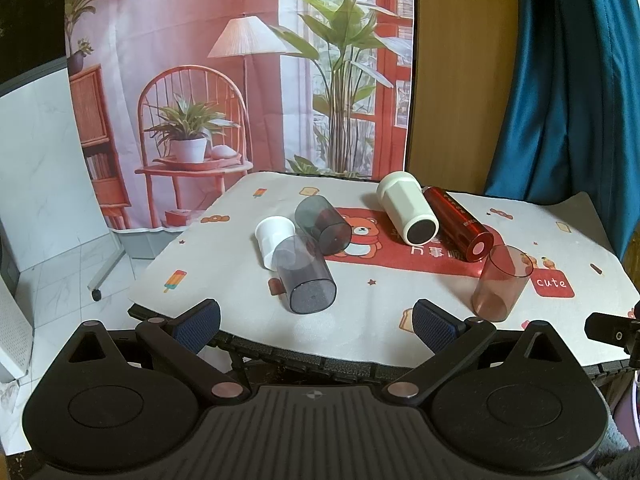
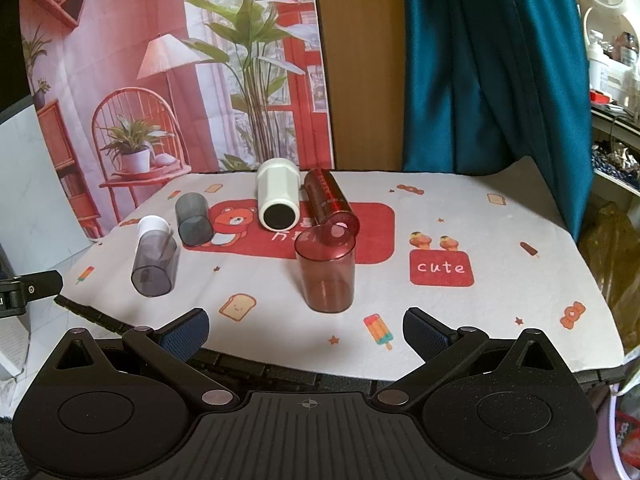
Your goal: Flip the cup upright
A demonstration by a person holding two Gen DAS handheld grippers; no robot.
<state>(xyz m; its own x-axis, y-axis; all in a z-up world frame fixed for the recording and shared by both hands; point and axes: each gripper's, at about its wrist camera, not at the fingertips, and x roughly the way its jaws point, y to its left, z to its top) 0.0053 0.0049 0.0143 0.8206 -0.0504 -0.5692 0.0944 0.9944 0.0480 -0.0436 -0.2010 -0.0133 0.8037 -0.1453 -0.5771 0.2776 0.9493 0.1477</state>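
Several cups are on a table covered with a bear-print cloth (image 1: 400, 320). A clear red cup (image 1: 502, 284) (image 2: 326, 270) stands upright with its mouth up. Two smoky grey cups lie on their sides, one near (image 1: 306, 274) (image 2: 156, 264) and one farther back (image 1: 323, 223) (image 2: 193, 219). A small white cup (image 1: 273, 241) (image 2: 153, 225) stands behind the near grey one. A white cup (image 1: 407, 208) (image 2: 278, 200) and a red metal cup (image 1: 460, 222) (image 2: 330, 202) lie on their sides. My left gripper (image 1: 316, 320) and my right gripper (image 2: 306, 330) are open and empty, at the table's front edge.
A printed backdrop (image 1: 240, 80) hangs behind the table. A teal curtain (image 2: 492, 68) and a wooden panel (image 1: 460, 80) stand at the back right. White tiled floor (image 1: 60, 272) lies to the left. Cluttered shelves (image 2: 612, 80) are at the far right.
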